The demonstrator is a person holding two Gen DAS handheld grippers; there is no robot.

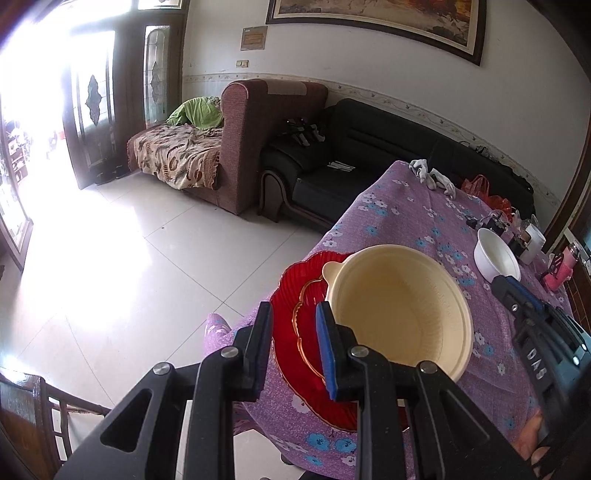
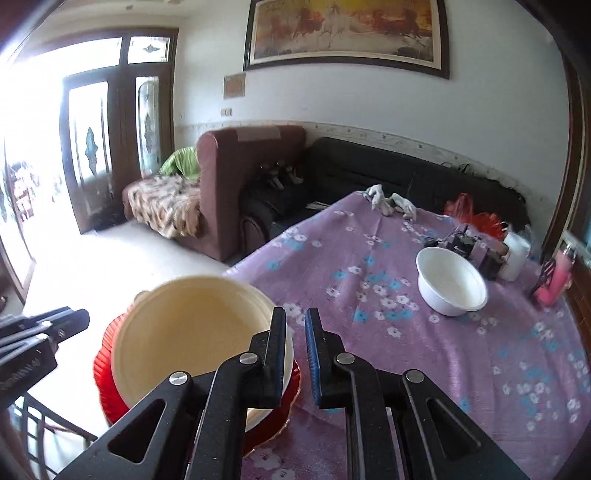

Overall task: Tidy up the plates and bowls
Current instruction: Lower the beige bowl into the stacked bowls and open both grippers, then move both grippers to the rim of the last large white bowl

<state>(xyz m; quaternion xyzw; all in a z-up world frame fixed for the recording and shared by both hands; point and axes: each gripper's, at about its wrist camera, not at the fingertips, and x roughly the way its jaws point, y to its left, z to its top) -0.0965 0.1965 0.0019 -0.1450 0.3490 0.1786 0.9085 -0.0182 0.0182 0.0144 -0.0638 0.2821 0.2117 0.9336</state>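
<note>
A cream plastic bowl (image 1: 399,306), round with a small tab at its rim and faint ribbing inside, sits on a stack of two red glass plates: a smaller scalloped plate (image 1: 306,332) with an amber edge lies on a larger fluted red plate (image 1: 291,280). The stack sits at the near corner of the worktop (image 1: 406,206), close to the edge that drops to the floor.

The left gripper (image 1: 293,325) hovers over the plates beside the bowl, its jaws a little apart with only the plates seen through the gap; the pads touch nothing. The right gripper (image 2: 295,328) points at the worktop just beside the bowl's rim, its jaws nearly closed with a narrow slit between the blue pads, and nothing is held.

Further across the worktop stands a white bowl (image 2: 452,280), smooth and empty, well apart from the stack. The worktop wears a purple cloth (image 2: 369,266) printed with white and blue flowers, slightly wrinkled. At its far edge lie crumpled pale gloves (image 2: 391,201), and a pink bottle (image 2: 554,280) stands at the right.

Beyond are glossy pale floor tiles (image 1: 129,258), a brown fabric armchair (image 1: 236,147) with a leaf-patterned throw, a black leather sofa (image 1: 369,147), and a framed painting (image 2: 347,33) on the white wall.
</note>
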